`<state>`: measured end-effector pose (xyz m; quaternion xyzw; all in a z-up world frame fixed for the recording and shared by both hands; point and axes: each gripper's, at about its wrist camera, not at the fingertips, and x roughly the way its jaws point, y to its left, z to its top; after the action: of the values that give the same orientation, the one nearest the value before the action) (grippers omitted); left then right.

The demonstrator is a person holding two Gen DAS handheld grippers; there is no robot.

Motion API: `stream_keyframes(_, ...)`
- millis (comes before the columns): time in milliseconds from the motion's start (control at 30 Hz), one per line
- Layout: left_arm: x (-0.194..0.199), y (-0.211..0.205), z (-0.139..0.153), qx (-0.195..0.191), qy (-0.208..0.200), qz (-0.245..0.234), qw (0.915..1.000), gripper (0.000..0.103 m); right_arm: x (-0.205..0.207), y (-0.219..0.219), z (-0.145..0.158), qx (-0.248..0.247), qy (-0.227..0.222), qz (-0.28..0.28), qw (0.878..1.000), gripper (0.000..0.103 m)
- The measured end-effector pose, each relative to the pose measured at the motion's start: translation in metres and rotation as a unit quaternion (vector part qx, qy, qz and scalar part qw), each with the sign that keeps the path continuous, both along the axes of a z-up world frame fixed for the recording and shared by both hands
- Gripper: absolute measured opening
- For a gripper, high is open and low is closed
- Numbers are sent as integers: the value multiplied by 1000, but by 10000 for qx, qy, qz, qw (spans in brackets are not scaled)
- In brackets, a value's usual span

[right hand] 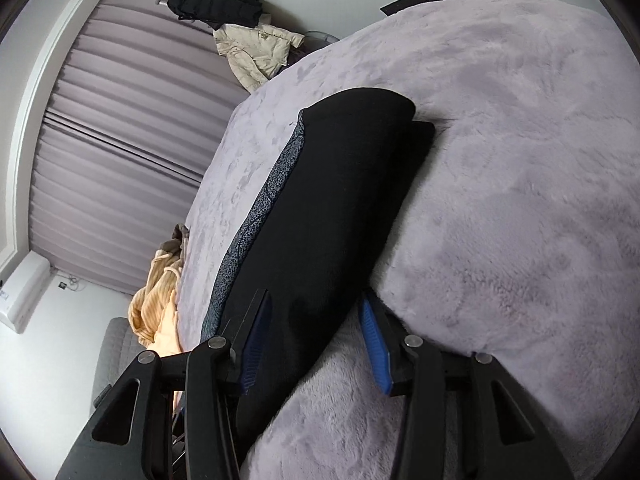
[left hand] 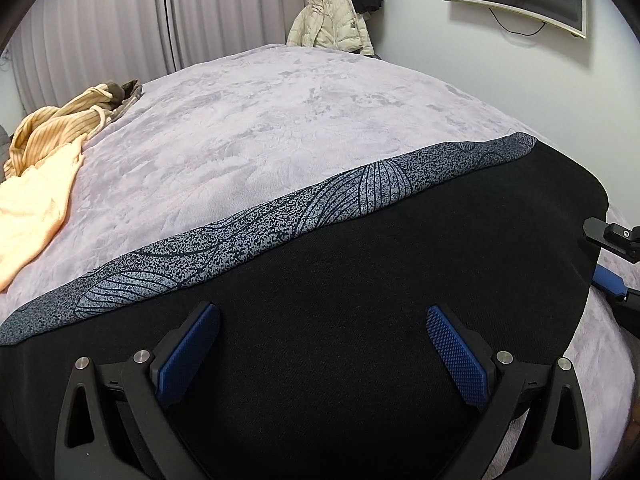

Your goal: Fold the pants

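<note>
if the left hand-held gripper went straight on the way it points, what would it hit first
Most likely the black pants: the left hand-held gripper stands open just over the fabric, angled down at it. Depth is unclear.

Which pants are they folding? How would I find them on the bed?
Look at the big bed with the fuzzy lilac blanket. The pants lie flat at its near edge, in front of the left gripper. They are black with a speckled grey leaf-pattern strip along one side, unlike the peach and striped yellow clothes heaped at the far side.
</note>
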<state>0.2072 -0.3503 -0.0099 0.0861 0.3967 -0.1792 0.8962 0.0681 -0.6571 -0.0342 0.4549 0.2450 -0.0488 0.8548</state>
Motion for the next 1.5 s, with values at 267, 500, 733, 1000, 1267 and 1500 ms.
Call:
stream_keyframes(267, -3, 0, 0, -4, -11, -6, 10000, 103, 24, 11, 16, -616, 359, 15, 9975, 56)
stream_keyframes(500, -3, -3, 1, 24, -15, 10, 10000, 103, 22, 21, 54, -1050, -776, 715, 9889, 59)
stream_keyframes(733, -4, -7, 0, 52, -19, 20, 10000, 103, 41, -18, -10, 37, -204, 414, 9989, 27)
stream_keyframes(1000, 2, -5, 26, -300, 910, 64, 9954, 103, 37, -21, -17, 29, -446, 522, 9976, 22)
stream_keyframes(1267, -11, -23, 29, -1201, 1279, -822, 9811, 103, 35, -20, -10, 225, -656, 521, 9962, 20)
stream_keyframes(1500, -23, -31, 3, -832, 936, -1396, 9822, 103, 18, 15, 43, -826, -967, 850, 9882, 17)
